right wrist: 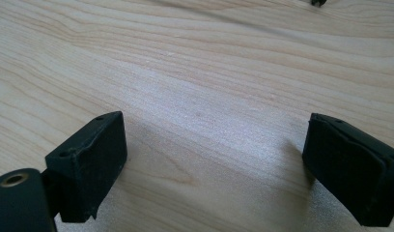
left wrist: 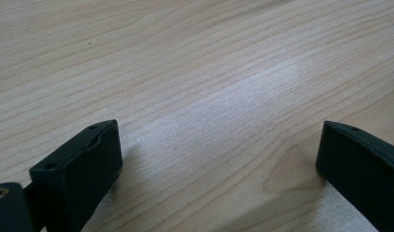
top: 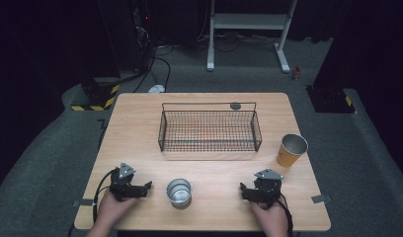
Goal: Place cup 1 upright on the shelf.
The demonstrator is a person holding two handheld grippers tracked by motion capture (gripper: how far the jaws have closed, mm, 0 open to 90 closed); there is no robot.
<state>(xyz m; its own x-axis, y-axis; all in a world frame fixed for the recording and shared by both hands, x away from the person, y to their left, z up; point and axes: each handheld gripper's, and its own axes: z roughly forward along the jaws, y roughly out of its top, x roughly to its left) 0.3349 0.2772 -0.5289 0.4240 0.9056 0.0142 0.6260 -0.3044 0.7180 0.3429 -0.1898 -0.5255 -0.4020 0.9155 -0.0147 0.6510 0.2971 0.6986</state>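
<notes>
My left gripper (top: 147, 186) rests near the table's front left, held by a hand, its tips pointing right toward a silver metal cup (top: 179, 192) that stands upright a short way off. In the left gripper view its two black jaws (left wrist: 219, 159) stand wide apart over bare wood with nothing between them. My right gripper (top: 243, 190) lies at the front right, tips pointing left toward the same cup. The right gripper view has its jaws (right wrist: 214, 154) spread wide too, empty over the wood grain.
A black wire basket (top: 210, 130) stands empty at the middle of the wooden table (top: 140, 123). An orange paper cup (top: 291, 150) stands upright at the right, near the table's edge. Dark floor, cables and a white frame lie beyond the far edge.
</notes>
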